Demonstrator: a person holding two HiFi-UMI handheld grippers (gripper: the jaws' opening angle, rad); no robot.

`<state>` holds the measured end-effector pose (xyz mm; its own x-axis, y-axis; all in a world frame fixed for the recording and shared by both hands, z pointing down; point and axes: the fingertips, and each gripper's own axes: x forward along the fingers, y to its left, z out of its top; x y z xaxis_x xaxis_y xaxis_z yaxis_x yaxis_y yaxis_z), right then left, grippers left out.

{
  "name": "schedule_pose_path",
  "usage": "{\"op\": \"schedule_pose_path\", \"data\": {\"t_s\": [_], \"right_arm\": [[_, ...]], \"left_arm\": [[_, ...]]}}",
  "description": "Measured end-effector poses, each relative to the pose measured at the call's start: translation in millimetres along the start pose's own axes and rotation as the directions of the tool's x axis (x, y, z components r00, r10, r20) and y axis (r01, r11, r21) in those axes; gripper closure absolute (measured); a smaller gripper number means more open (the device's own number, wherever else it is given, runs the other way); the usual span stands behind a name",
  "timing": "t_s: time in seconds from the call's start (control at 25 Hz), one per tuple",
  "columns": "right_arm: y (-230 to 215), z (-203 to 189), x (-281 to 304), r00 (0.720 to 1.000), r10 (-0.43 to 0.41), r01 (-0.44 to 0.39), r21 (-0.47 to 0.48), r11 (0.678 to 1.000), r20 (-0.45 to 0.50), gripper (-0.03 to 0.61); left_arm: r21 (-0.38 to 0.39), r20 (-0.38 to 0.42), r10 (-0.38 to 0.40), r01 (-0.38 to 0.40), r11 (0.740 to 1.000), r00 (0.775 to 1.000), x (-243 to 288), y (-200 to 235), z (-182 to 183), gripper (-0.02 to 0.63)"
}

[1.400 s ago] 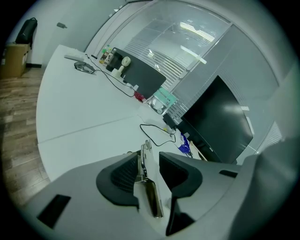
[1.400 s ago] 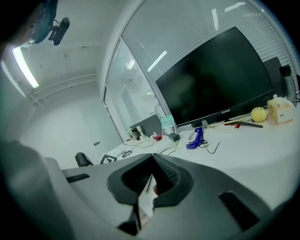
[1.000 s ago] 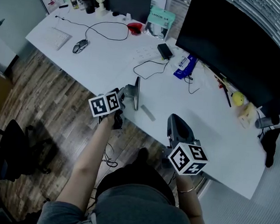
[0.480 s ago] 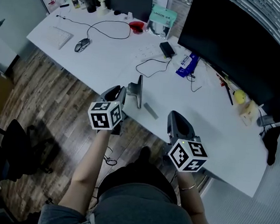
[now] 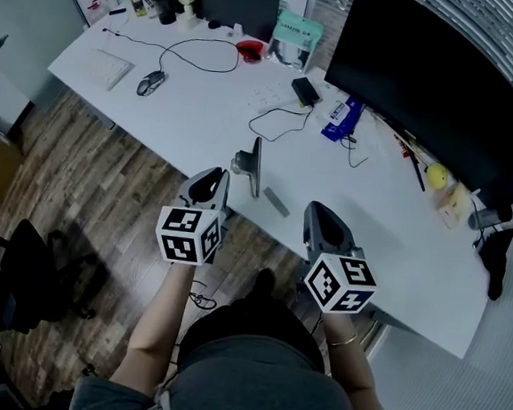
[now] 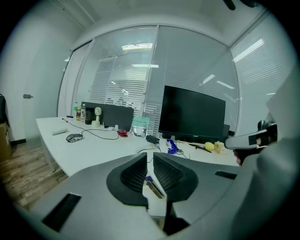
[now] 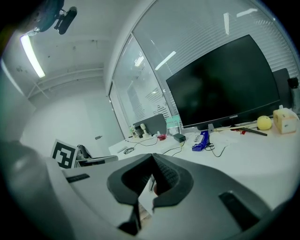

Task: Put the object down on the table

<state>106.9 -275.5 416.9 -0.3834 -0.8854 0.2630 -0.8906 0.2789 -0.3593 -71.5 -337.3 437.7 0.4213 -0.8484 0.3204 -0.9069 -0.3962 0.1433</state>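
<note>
Worktop (image 5: 201,119), white and long, runs slantwise across the head view above a wooden floor (image 5: 89,185). Near its front edge stands the upright object (image 5: 254,165), a thin dark slab on edge with a rounded grey part at its left side. It rests on the worktop, free of both tools. Just to its right lies a flat grey strip (image 5: 274,203).

The left tongs (image 6: 150,157) hover at the worktop's front edge, near the upright object but apart from it. Their pads are closing, with a narrow gap between them and nothing caught in it; a strip lying on the worktop shows through the slit. The right tongs (image 7: 152,157) hang further right above the front edge, tips together and empty. Each tool carries its marker cube on the end toward the person.

Further back sit a large dark monitor (image 5: 438,73), a blue packet (image 5: 340,119), a black adapter (image 5: 302,91) with its cable, a yellow round thing (image 5: 435,178), a mouse (image 5: 148,82) and a white keypad (image 5: 105,69)
</note>
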Motion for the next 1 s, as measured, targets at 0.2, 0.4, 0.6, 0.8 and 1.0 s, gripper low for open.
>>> {"op": "schedule_pose_path", "data": {"t_s": [0.2,0.4,0.6,0.8,1.0], "right_arm": [[3.1,-1.3,-0.5,1.0,-0.004,0.004,-0.024,1.0,0.0,0.577],[5.0,-1.0,-0.2,1.0,-0.001,0.001,-0.046,0.999,-0.003,0.577],[7.5,-0.3,0.6,1.0,-0.005,0.005,-0.085,0.996,0.003,0.578],[8.9,-0.2,1.2,1.0,-0.007,0.008,-0.106,0.994,0.004,0.578],[8.6,-0.8,2.8,1.0,-0.011,0.011,-0.111,0.994,0.001,0.578]], "left_arm": [[0.031,-0.001,0.0,0.0,1.0,1.0,-13.2,-3.5,-1.2,0.566],[0.052,-0.004,0.003,-0.003,0.999,1.0,-21.1,-8.2,-1.6,0.568],[0.062,0.004,0.007,-0.007,0.998,1.0,-24.8,-8.9,0.6,0.568],[0.06,0.008,0.006,-0.006,0.998,1.0,-25.9,-9.4,2.3,0.568],[0.069,0.008,0.0,0.0,0.998,1.0,-24.0,-12.7,2.8,0.568]]}}
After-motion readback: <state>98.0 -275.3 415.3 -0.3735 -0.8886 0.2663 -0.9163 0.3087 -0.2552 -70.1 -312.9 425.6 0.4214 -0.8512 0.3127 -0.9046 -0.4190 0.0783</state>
